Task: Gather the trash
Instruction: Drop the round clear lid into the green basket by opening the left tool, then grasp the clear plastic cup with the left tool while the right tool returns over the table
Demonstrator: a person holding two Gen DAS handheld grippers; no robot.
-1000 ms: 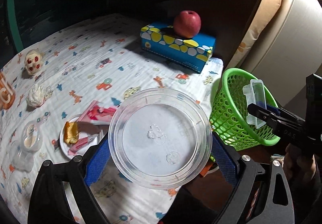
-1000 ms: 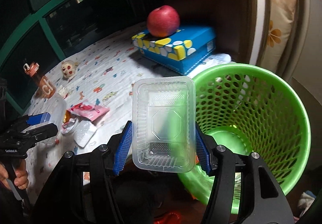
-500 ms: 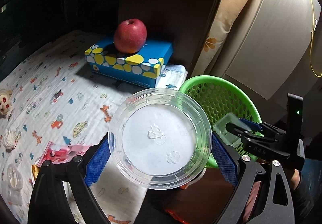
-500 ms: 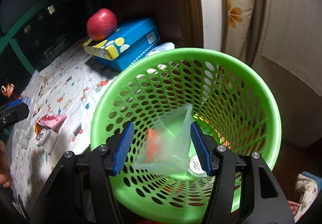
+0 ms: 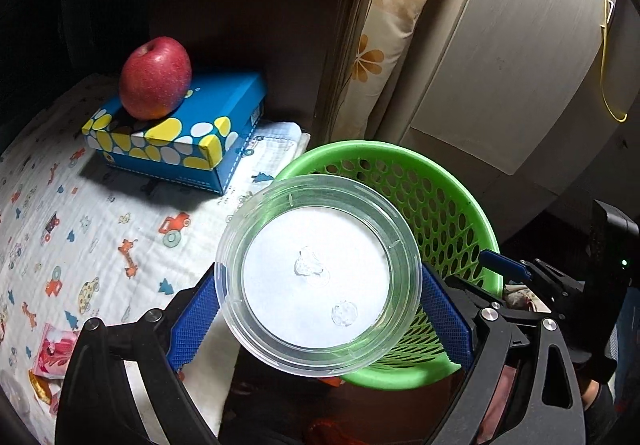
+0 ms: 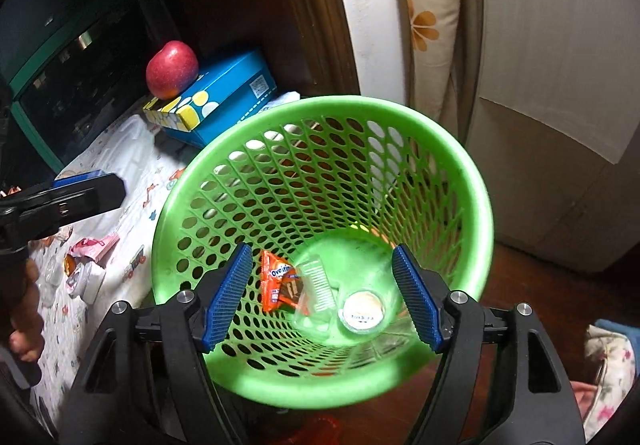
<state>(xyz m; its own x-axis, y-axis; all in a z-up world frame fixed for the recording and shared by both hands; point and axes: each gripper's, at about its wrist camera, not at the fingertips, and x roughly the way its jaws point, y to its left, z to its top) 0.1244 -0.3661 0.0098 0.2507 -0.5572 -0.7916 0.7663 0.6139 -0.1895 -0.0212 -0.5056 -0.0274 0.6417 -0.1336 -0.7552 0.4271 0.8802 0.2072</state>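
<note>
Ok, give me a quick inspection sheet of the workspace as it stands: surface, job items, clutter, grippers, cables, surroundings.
Surface: table under a printed cloth.
Job's things: round clear lid held above the green basket; clear tray, orange wrapper and a small round cup lie in the basket's bottom.
Clutter: pink wrapper and small pots on the cloth; apple on a blue box.
Grippers: left gripper jaws clamp the lid; right gripper jaws have just been opening, nothing between them, over the basket.
Cables: yellow cord on the cabinet.
Surroundings: pale cabinet, flowered pillow.
</note>
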